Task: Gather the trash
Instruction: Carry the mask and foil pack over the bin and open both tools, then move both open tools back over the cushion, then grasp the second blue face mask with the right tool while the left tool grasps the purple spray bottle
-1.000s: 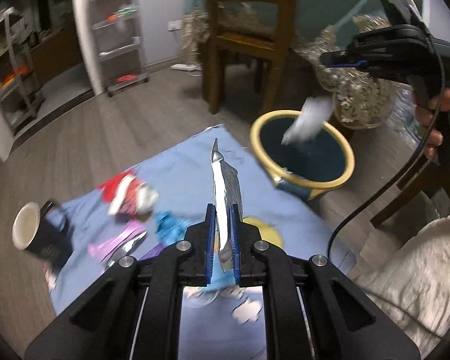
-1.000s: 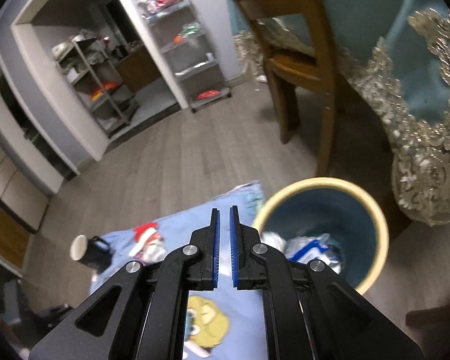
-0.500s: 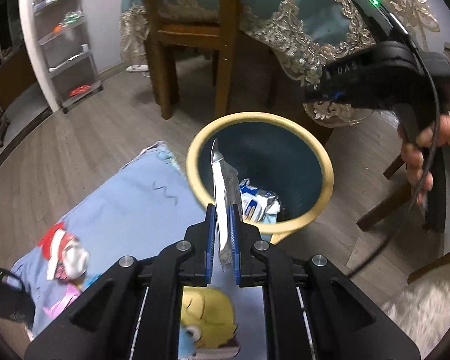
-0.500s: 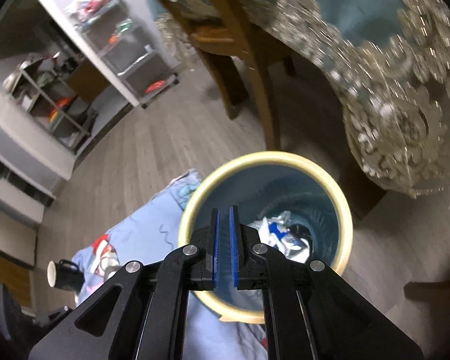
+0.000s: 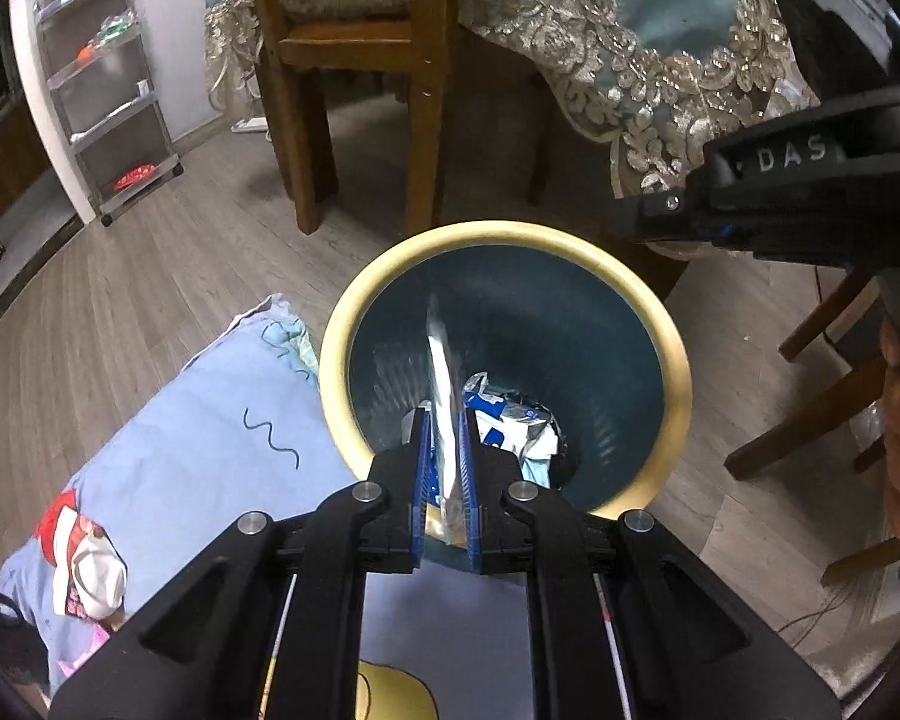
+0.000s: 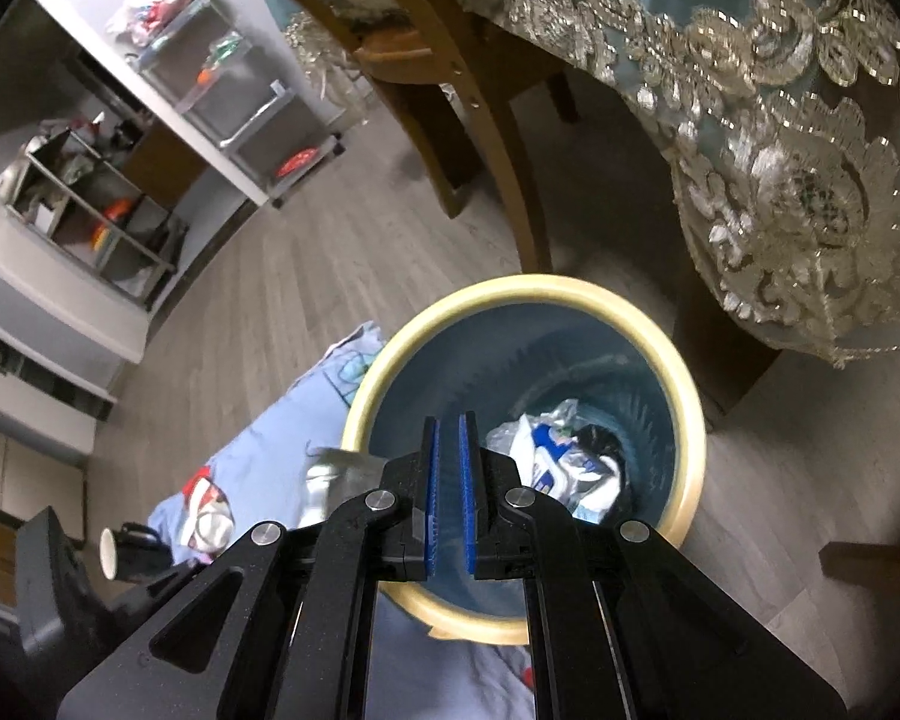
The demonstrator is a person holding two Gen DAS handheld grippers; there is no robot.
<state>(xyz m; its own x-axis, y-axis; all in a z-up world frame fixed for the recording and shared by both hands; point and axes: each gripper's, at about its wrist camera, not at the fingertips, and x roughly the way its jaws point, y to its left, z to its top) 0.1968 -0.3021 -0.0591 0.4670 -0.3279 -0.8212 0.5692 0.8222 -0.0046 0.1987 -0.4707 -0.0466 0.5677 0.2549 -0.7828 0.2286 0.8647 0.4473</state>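
Both grippers moved from over the blue cloth [image 5: 168, 456] to above the bin [image 5: 660, 330], which now fills each view's centre. Left gripper [image 5: 445, 468] fingers clenched on a silver foil wrapper [image 5: 441, 372], standing edge-on toward 12 o'clock over the bin mouth. Right gripper [image 6: 448, 480] fingers clamped together, nothing between them. Crumpled trash [image 6: 564, 468] lies in the bin bottom; red-white wrapper [image 5: 84, 570] and cup [image 6: 127, 552] remain at 8 o'clock on the cloth.
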